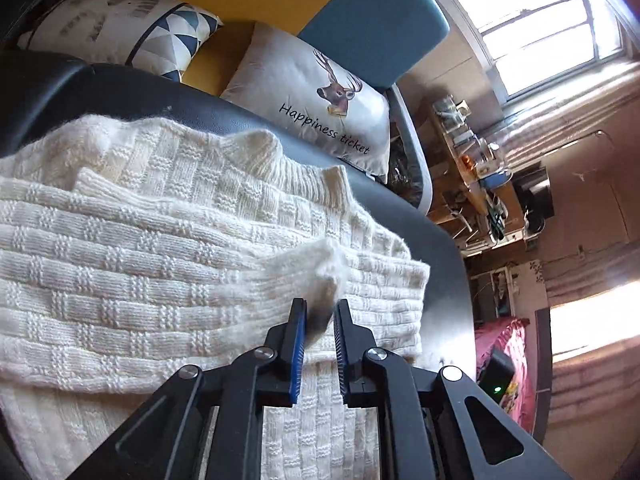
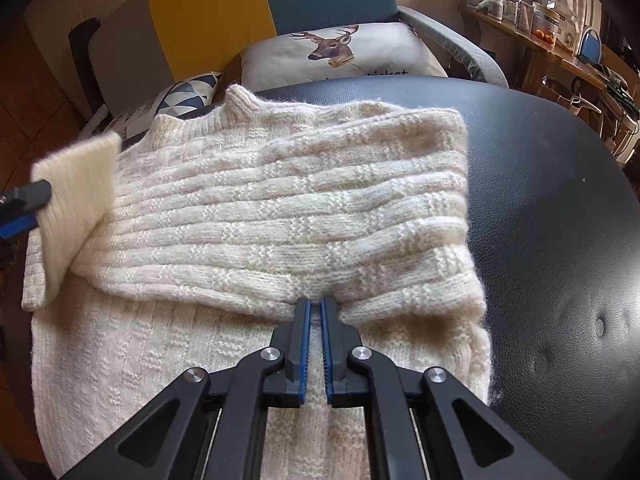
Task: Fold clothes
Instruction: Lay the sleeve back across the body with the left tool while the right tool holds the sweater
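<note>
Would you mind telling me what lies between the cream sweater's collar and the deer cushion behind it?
Only a bare strip of the black leather seat separates the sweater collar from the deer cushion, as the right wrist view shows.

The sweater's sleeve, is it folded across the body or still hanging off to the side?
Folded across. The sleeve lies over the sweater chest, its cuff lifted in the left claw.

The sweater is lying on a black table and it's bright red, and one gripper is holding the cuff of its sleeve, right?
Not quite. The sweater is cream white, not red; the right wrist view shows this. It does lie on the black table, and the left gripper is holding the sleeve cuff.
</note>
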